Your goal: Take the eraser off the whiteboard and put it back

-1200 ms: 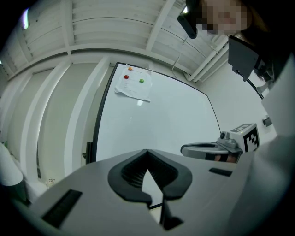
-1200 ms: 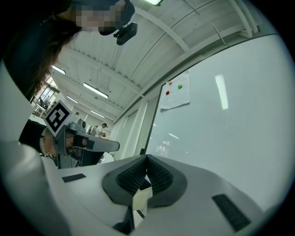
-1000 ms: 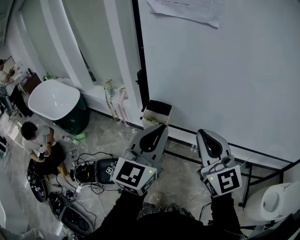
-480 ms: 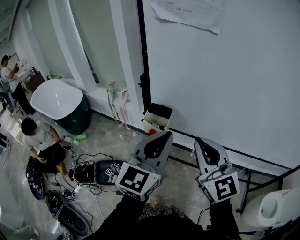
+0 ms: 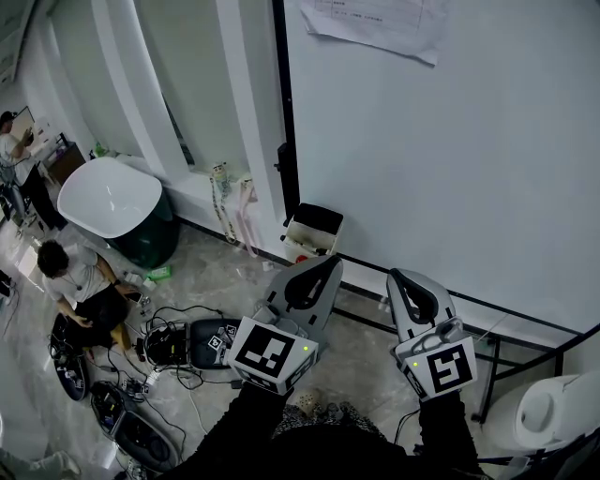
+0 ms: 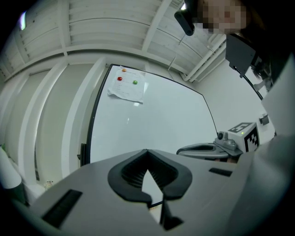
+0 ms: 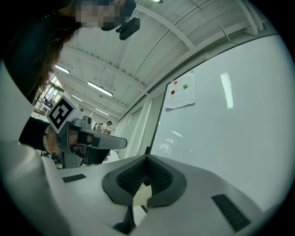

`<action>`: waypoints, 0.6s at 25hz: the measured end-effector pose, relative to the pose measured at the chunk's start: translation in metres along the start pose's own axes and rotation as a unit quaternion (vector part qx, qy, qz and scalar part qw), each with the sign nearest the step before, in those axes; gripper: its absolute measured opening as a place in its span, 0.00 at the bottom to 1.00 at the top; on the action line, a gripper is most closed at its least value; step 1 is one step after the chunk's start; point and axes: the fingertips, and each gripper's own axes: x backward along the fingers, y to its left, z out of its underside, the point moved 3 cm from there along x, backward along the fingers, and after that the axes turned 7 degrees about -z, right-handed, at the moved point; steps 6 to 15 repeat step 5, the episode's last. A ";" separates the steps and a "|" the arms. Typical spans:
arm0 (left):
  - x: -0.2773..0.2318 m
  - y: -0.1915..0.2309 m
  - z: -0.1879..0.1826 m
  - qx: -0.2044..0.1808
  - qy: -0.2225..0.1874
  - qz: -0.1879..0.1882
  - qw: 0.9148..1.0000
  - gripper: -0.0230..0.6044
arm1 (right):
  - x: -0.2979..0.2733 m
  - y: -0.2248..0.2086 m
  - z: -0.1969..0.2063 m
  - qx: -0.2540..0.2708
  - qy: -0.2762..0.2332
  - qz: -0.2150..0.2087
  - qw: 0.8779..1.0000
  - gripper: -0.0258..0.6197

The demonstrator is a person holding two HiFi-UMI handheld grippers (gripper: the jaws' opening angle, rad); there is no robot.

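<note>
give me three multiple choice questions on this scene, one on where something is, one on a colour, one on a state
1. Where on the whiteboard does the paper sheet hang?
A) by the upper left corner
B) along the bottom edge
C) dead centre

2. Which of these colours does a magnet on that sheet have?
A) blue
B) green
C) purple

3. How do the fingers of the right gripper stand?
A) wide apart
B) shut on the eraser
C) shut with nothing between them

Answers:
1 A: the left gripper view shows the sheet close to the board's top left corner.
2 B: a green dot sits on the sheet beside a red one.
3 C: the right gripper view shows the tips meeting, with only the board and frame behind them.
</note>
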 end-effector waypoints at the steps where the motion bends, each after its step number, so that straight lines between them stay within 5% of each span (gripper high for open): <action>1: 0.000 0.002 0.000 0.000 0.000 -0.001 1.000 0.05 | -0.001 -0.001 0.000 0.005 -0.003 0.000 1.000 0.05; 15: 0.001 0.009 -0.002 0.001 -0.001 -0.007 1.000 0.05 | -0.006 -0.002 -0.003 0.015 -0.010 0.001 1.000 0.05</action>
